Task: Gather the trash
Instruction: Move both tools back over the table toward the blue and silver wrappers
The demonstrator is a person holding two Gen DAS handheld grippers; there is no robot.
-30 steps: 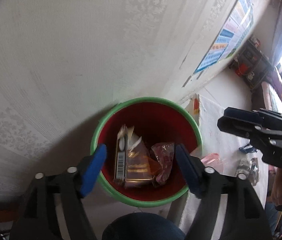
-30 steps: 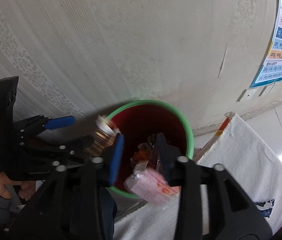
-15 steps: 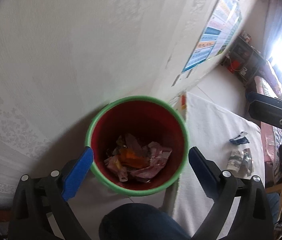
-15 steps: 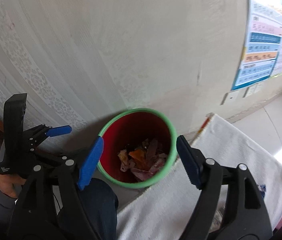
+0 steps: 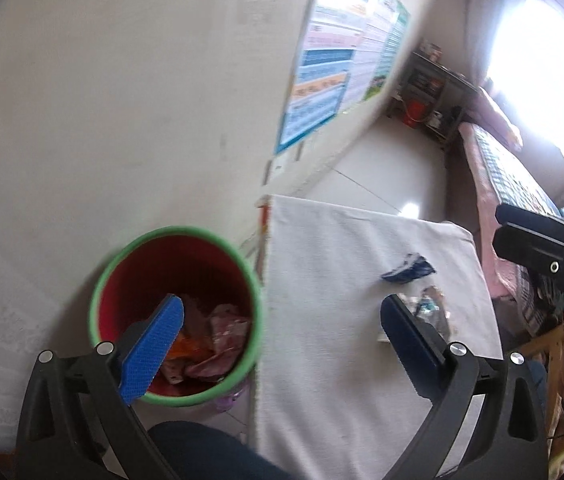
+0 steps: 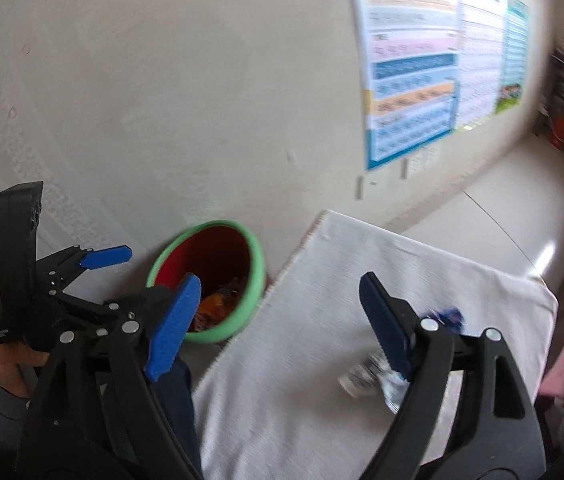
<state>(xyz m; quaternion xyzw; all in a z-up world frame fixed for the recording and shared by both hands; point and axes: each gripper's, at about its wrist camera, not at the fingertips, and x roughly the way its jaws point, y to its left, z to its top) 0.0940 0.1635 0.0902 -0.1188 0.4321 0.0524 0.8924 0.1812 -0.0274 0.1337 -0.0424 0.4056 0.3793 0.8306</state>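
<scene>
A red bin with a green rim (image 5: 175,320) stands on the floor against the wall, left of the table; it also shows in the right wrist view (image 6: 217,280). It holds several crumpled wrappers (image 5: 217,340). My left gripper (image 5: 277,340) is open and empty, above the bin's right side and the table edge. My right gripper (image 6: 277,328) is open and empty above the white cloth. A blue wrapper (image 5: 408,272) and a crumpled clear wrapper (image 5: 428,312) lie on the cloth; both also show in the right wrist view: the blue wrapper (image 6: 448,316), the clear wrapper (image 6: 366,376).
The table has a white cloth (image 5: 342,320) and stands against a pale wall with a poster (image 6: 434,72). A dark shelf (image 5: 430,92) stands at the far end. A bed with pink bedding (image 5: 502,176) runs along the right. My knee (image 5: 201,452) is below.
Both grippers opened and dropped their trash into the bin. Both then swung right, away from the bin toward the table.
</scene>
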